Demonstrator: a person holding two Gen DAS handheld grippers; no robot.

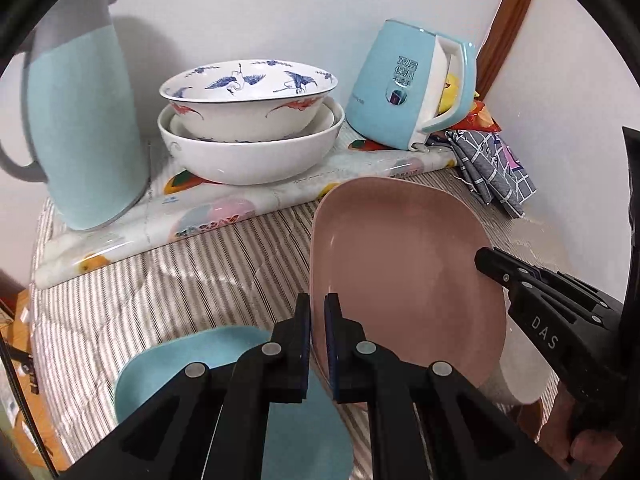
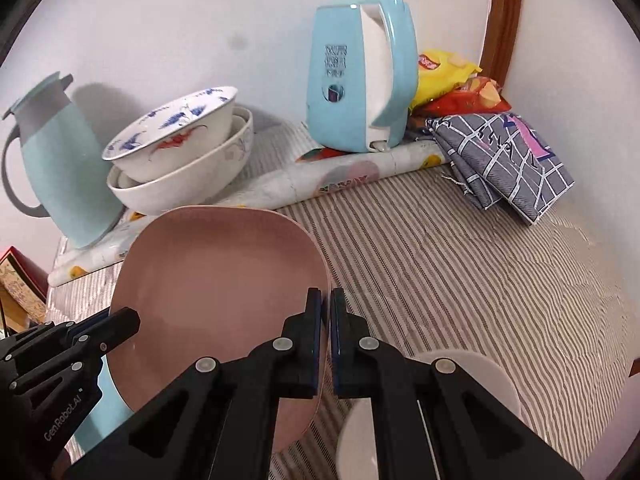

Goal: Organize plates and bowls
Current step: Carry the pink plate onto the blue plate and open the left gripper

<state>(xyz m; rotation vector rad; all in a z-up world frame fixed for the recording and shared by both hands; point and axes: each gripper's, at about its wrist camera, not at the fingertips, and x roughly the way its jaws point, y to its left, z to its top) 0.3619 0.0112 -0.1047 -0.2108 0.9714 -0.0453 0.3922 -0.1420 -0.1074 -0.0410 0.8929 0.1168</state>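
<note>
Pink square plate (image 1: pixel 400 264) held off the striped table (image 1: pixel 200 280), tilted, rim pinched on opposite sides. Left tongs (image 1: pixel 318 320) closed tight on the near-left rim; right tongs (image 2: pixel 326 320) closed tight on the right rim, each with pads above and below the edge. Below and to the left, a blue square plate (image 1: pixel 224 360) flat on the table; to the right, a white plate (image 2: pixel 472 376) also flat. At the back, stacked bowls (image 1: pixel 248 120), the crane-painted one nested in plain white ones, between a blue thermos jug (image 1: pixel 84 120) and a blue kettle (image 1: pixel 404 84).

Judged from the smooth glaze: stiff, moderately heavy, slick and breakable; likely ceramic, though melamine cannot be ruled out. Narrow pads on a thin, sloping rim give little purchase, so best kept level, with both grips deep over the lip and moved together. Uneven lift could twist it out of one side. For setting down: low, slow, onto another flat plate rather than dropped.
</note>
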